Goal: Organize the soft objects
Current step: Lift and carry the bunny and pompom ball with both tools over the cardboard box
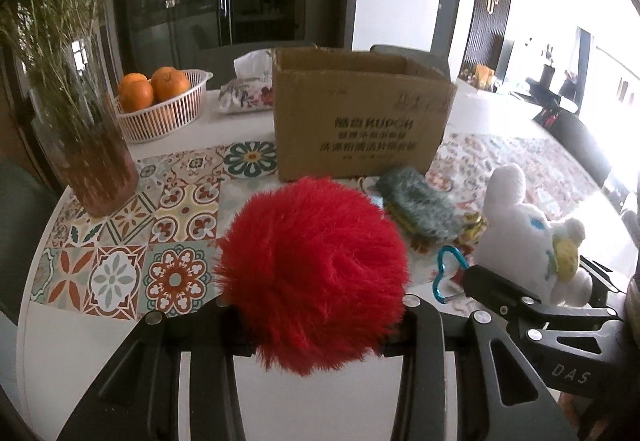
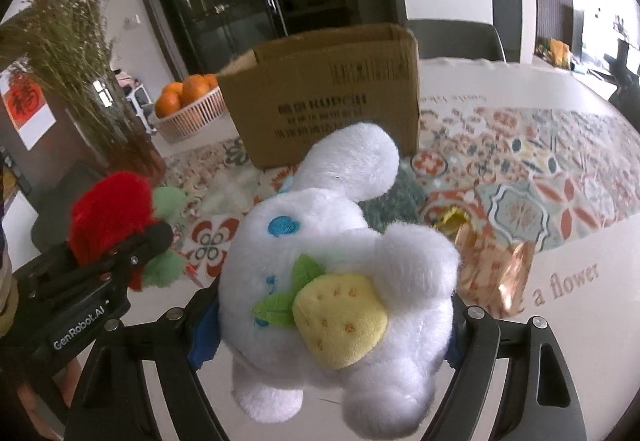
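The left gripper (image 1: 316, 315) is closed on a red fur pom-pom (image 1: 314, 273), its two fingers pressed into the pile on either side so that the ball sits between them and stands proud of the tips; the soft pile appears to compress under the grip, which would explain why the jaws stand fairly narrow. The right gripper (image 2: 334, 315) grips a white plush rabbit (image 2: 336, 265) across its body, with the yellow strawberry patch (image 2: 340, 321) facing the camera and one long ear pointing toward the far side. Both toys appear lifted clear of the patterned table mat (image 1: 176, 209), though contact underneath is hidden. An open cardboard box (image 1: 356, 121) stands at the far centre of the mat with its flaps up, and both grippers face it; it is judged to be the collection point, which accounts for each toy being carried mouth-forward toward it. A grey-green fuzzy item (image 1: 416, 207) lies on the mat just near of the box, with a blue heart carabiner (image 1: 450, 275) near the right gripper's finger, and these probably remain to be sorted. A glass vase of dried stems (image 1: 86, 145) stands far left, near a white basket of oranges (image 1: 160, 105) and a tissue pack (image 1: 248, 89); these are rigid or unrelated and are judged to stay put. The box wall is tall, so each toy must be raised above the rim before release.
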Tool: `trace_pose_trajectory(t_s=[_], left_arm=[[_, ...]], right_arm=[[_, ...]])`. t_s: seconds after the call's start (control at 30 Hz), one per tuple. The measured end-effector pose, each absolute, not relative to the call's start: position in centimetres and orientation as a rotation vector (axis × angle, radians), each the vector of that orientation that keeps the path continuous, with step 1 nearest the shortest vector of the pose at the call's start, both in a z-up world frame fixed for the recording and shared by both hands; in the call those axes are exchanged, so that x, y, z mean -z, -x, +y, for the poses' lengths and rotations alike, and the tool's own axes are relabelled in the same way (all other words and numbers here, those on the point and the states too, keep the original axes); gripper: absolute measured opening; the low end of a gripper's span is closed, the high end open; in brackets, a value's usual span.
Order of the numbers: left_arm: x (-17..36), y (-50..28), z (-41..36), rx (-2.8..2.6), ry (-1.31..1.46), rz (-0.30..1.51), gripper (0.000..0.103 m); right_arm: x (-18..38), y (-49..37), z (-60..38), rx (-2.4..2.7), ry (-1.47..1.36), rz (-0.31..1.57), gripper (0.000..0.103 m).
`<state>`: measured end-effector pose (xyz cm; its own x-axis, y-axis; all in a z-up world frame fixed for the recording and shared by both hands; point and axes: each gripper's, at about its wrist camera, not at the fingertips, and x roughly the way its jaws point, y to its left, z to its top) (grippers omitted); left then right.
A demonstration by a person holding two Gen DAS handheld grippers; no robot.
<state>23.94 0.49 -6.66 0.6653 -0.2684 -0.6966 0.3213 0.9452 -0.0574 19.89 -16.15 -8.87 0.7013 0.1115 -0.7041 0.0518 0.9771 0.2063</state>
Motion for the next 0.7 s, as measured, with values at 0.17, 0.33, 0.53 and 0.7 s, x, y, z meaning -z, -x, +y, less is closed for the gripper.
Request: trace_pose_trajectory(t_s=[0.17, 0.33, 0.53, 0.7], left_arm=[[5.2, -23.1, -0.4, 0.331, -0.064, 0.752, 0.040], [3.6, -23.1, -1.4, 0.341, -0.060, 0.732, 0.040], [1.7, -24.6, -2.6, 0.353, -0.064, 0.714, 0.040], [0.2, -26.4, -3.7, 0.369, -0.077, 0.710, 0.040]], right_arm=[[6.7, -19.8, -17.4, -0.064, -0.200, 0.757, 0.084], [5.2, -20.4, -18.9, -0.092, -0.222, 0.737, 0.084], [3.1, -22.4, -20.1, -0.121, -0.215, 0.726, 0.084], [1.3, -24.2, -20.9, -0.132, -0.194, 0.720, 0.084]])
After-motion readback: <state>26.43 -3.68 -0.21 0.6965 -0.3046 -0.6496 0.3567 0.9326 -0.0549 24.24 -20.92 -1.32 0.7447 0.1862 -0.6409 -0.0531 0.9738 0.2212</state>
